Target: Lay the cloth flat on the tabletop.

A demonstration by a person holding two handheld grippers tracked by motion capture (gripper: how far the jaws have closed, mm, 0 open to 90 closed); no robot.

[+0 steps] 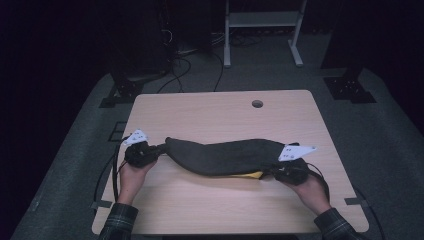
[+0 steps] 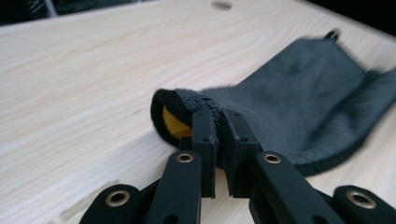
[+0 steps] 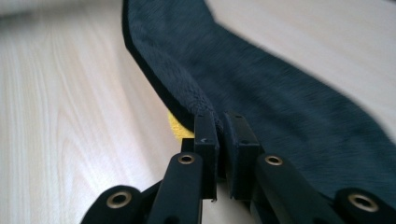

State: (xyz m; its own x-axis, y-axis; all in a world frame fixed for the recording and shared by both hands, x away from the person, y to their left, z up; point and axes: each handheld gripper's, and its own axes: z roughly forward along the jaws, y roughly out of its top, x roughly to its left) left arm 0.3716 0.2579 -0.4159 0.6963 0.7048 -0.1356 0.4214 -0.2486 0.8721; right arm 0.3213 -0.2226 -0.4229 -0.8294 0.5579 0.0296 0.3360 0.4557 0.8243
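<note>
A dark grey cloth [image 1: 225,156] with a yellow underside [image 1: 252,175] lies stretched across the middle of the light wooden table [image 1: 220,110]. My left gripper [image 1: 159,148] is shut on the cloth's left end, where the fabric [image 2: 299,107] folds over and shows its yellow inside [image 2: 175,125] beside the jaws. At the right end, my right gripper [image 1: 274,170] is shut on the cloth's edge [image 3: 280,93], with a bit of yellow [image 3: 180,128] peeking out beneath. A hand holds each gripper from the table's near side.
A round cable hole [image 1: 257,103] sits near the table's far edge. Beyond the table stand a white frame [image 1: 262,30] and dark stands with cables [image 1: 175,65] on the grey floor. Bare tabletop lies in front of and behind the cloth.
</note>
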